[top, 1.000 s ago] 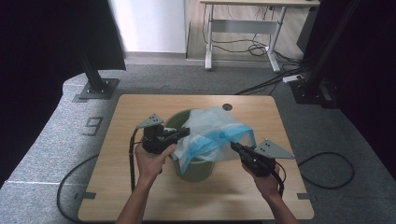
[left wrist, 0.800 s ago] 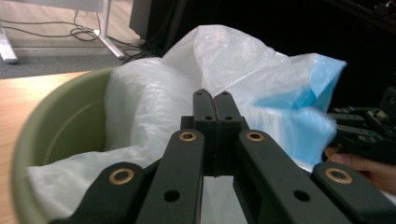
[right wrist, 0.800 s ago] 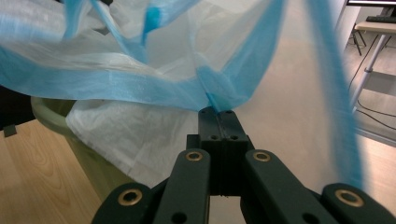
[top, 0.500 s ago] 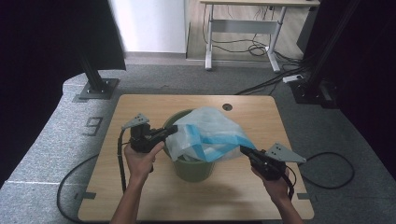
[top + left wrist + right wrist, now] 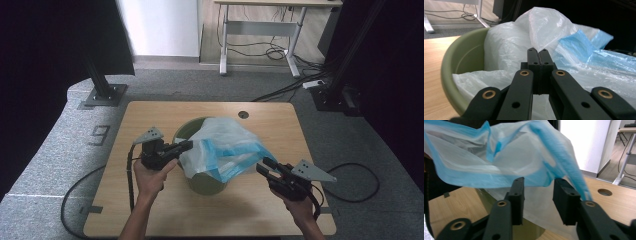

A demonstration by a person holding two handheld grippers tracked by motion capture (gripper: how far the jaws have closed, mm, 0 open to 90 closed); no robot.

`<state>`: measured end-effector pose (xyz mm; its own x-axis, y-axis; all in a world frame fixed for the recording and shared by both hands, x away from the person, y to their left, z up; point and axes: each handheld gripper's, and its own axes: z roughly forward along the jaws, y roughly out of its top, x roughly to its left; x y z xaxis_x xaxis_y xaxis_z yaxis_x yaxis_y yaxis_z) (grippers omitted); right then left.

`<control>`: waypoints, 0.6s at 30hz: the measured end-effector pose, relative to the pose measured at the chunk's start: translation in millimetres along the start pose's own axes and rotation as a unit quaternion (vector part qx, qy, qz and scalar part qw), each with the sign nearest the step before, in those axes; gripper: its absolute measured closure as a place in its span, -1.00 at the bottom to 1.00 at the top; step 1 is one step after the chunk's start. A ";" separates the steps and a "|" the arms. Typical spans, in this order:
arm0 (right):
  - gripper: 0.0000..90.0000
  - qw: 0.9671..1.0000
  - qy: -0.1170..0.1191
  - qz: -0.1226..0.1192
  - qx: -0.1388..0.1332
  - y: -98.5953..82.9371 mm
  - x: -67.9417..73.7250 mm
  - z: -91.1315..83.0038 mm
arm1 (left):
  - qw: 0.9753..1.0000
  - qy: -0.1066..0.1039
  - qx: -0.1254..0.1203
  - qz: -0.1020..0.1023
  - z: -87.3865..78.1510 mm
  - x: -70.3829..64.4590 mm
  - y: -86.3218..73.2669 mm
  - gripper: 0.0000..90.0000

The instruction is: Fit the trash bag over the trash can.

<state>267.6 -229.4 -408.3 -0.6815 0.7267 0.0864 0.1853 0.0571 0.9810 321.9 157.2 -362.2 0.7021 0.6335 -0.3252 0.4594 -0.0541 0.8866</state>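
Note:
A green bucket [image 5: 205, 182] stands mid-table with a white plastic bag with a blue rim [image 5: 225, 142] draped over its mouth. My left gripper [image 5: 189, 145] sits at the bucket's left rim, its jaws shut on a fold of the bag. The left gripper view shows the left gripper [image 5: 538, 53] with jaws pressed together, the bag [image 5: 506, 50] bulging behind them and the bucket wall [image 5: 464, 55] to the left. My right gripper [image 5: 263, 166] is open at the bag's right edge. In the right gripper view, the right gripper [image 5: 537, 182] stands with jaws apart, the blue rim [image 5: 499, 157] hanging just beyond them.
The wooden table [image 5: 150, 215] has a round cable hole [image 5: 243, 114] behind the bucket, and the right gripper view shows that hole [image 5: 604, 192] too. Black stands flank the table on grey carpet. A desk frame with cables stands farther back.
Over the last second the two grippers moved apart, the left one leftward and the right one rightward and nearer. The bag spread wider over the bucket. Little has shifted in the last half second.

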 end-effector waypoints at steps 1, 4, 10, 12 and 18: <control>0.27 1.000 -0.001 0.000 0.001 1.4 1.7 0.7 | 1.000 0.000 0.000 0.000 0.5 -0.1 -0.3 1.00; 0.19 1.000 -0.014 0.001 0.009 4.8 5.0 7.0 | 1.000 0.000 0.003 0.000 0.2 0.7 -1.6 0.99; 0.10 0.999 -0.038 0.031 0.010 3.9 -1.5 15.7 | 1.000 -0.006 0.005 0.006 -7.4 0.5 -4.0 0.99; 0.10 0.999 -0.042 0.028 0.008 4.1 -0.8 15.2 | 1.000 -0.009 0.009 0.009 -6.7 -1.3 -4.9 0.99; 0.07 0.999 -0.047 0.027 0.005 4.5 -0.3 9.0 | 0.999 -0.019 0.023 0.020 3.1 -8.9 -7.0 0.99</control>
<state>275.0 -223.2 -405.5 -0.6012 0.7896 0.1226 0.2281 0.0225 0.9734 314.2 149.6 -366.6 0.7406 0.6001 -0.3023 0.4536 -0.1145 0.8838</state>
